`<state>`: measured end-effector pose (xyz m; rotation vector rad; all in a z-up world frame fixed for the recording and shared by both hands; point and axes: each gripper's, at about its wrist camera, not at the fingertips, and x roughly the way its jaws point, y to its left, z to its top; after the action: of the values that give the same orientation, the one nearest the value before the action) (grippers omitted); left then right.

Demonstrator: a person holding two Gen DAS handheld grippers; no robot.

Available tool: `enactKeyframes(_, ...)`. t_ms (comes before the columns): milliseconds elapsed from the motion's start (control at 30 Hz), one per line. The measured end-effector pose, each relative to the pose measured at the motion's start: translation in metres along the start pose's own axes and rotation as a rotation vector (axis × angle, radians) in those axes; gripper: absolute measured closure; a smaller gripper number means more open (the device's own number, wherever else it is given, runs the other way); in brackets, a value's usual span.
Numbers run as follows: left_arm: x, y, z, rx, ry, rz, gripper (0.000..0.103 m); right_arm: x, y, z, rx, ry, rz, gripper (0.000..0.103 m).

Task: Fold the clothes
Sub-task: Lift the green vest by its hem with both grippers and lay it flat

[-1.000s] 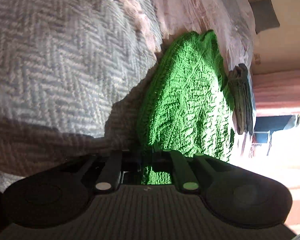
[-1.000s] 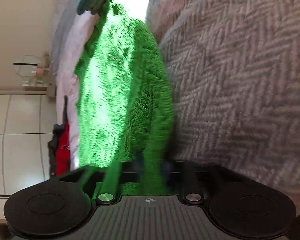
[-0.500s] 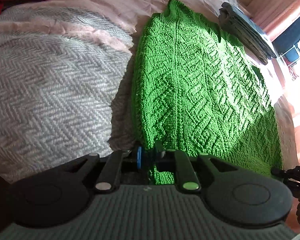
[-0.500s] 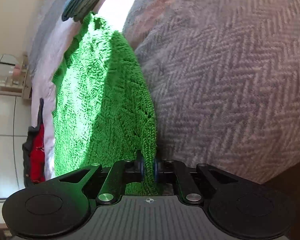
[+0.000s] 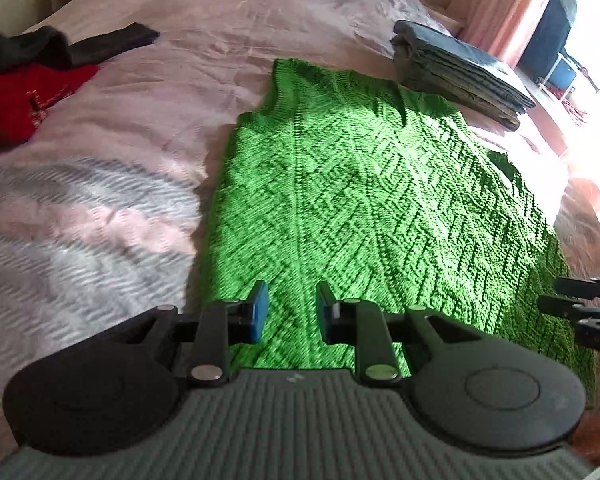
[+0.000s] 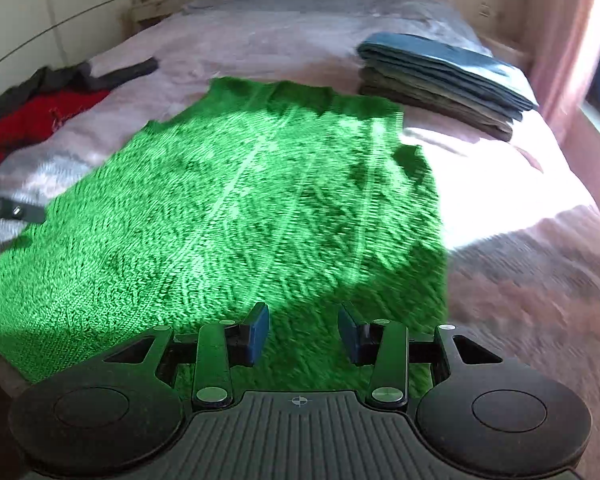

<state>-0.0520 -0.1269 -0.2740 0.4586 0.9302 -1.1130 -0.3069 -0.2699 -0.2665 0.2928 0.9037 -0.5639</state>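
A green knitted sweater [image 5: 360, 192] lies spread flat on the bed; it also shows in the right wrist view [image 6: 236, 216]. My left gripper [image 5: 290, 312] is open and empty, just above the sweater's near edge on its left side. My right gripper [image 6: 303, 334] is open and empty above the near edge on the right side. The right gripper's fingers [image 5: 580, 308] show at the right edge of the left wrist view. The left gripper's tip [image 6: 12, 210] shows at the left edge of the right wrist view.
A stack of folded grey-blue clothes [image 5: 460, 68] lies on the bed beyond the sweater, also in the right wrist view [image 6: 444, 80]. A red garment [image 5: 24, 100] and dark clothes [image 5: 112, 40] lie at far left. A grey herringbone blanket [image 5: 60, 240] covers the near bed. Pink curtains [image 5: 500, 8] hang at right.
Both grippers were shut on the sweater's near edge, holding it up on edge, then laid it flat. Both have opened, let go and lifted slightly.
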Motion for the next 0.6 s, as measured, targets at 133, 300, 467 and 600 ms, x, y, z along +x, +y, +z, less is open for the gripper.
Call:
enactKeyframes(133,0.023,-0.011,-0.012,0.177,0.019,0.036,0.081,0.040,0.004,-0.016,-0.171,0.032,-0.029,0.060)
enactKeyframes(300,0.016,0.027,-0.028,0.137,0.061,0.057,0.092,0.026,-0.056,-0.035,-0.002,0.097,-0.057,0.060)
enactKeyframes(467,0.004,0.036,0.000,0.080,0.067,0.033,0.094,0.010,-0.076,-0.009,0.139,0.119,-0.030,0.060)
enactKeyframes(600,0.032,0.026,0.044,0.109,0.009,0.013,0.092,0.024,-0.074,0.038,0.141,0.017,0.016,0.060)
